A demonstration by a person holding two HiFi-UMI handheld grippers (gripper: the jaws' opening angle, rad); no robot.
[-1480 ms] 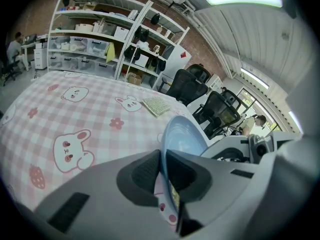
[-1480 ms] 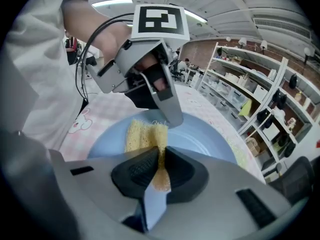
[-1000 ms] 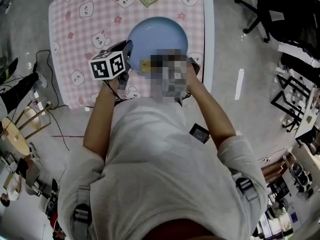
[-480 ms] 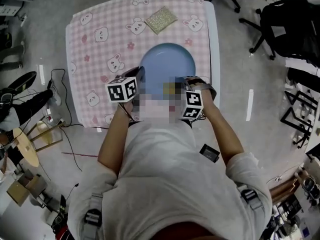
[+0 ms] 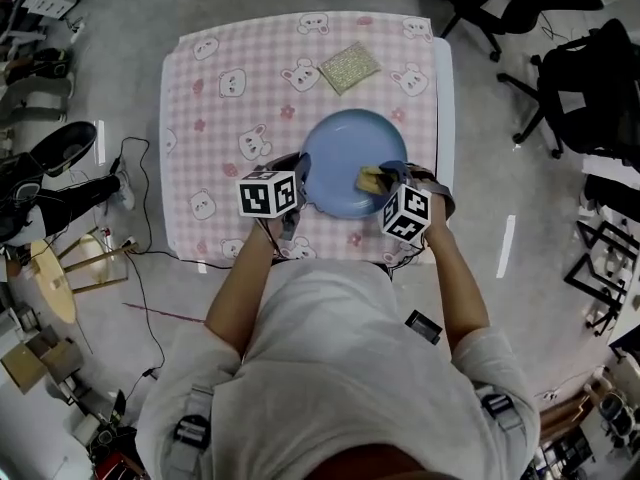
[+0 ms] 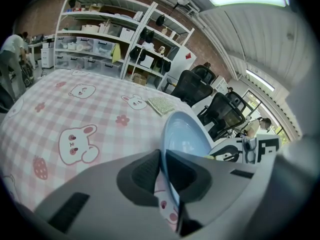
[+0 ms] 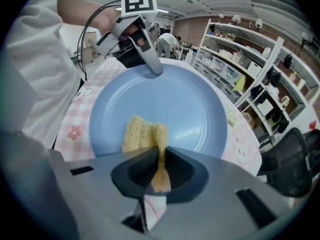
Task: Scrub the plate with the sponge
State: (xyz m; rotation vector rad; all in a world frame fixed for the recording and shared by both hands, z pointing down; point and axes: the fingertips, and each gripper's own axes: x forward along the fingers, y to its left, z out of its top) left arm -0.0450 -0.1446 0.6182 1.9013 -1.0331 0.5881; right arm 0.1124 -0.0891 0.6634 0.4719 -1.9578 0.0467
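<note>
Plate (image 5: 340,148): pale blue, round, on the pink checked tablecloth (image 5: 225,98), toward the cloth's edge nearest the person. Whether its gripped edge is raised off the cloth cannot be told.

Sponge (image 7: 142,133): yellow, coarse-textured, lying against the plate's inner surface at the side nearest the person, on the person's right half of the plate. One end of it is folded up into the jaws that hold it.

Right gripper (image 7: 160,166): jaws pressed together on the sponge's folded end, with the rest of the sponge spread out beyond them onto the plate. In the head view this gripper sits at the plate's near right rim, marker cube outward.

Left gripper (image 6: 162,165): jaws pinching the plate's rim, one jaw over the inner face and one under the outer face. A fold of the tablecloth shows under the plate, between the jaws. In the head view it sits at the plate's near left rim, across the plate from the right gripper.

Scouring pad (image 5: 349,67): greenish, glittery, square, flat on the cloth beyond the plate's far rim, apart from it.

Office chairs (image 5: 480,8): dark, on the floor beyond the plate's far right side, well apart.

Shelving (image 6: 100,34): white, stocked with boxes and bins, well behind the plate in the left gripper view.
</note>
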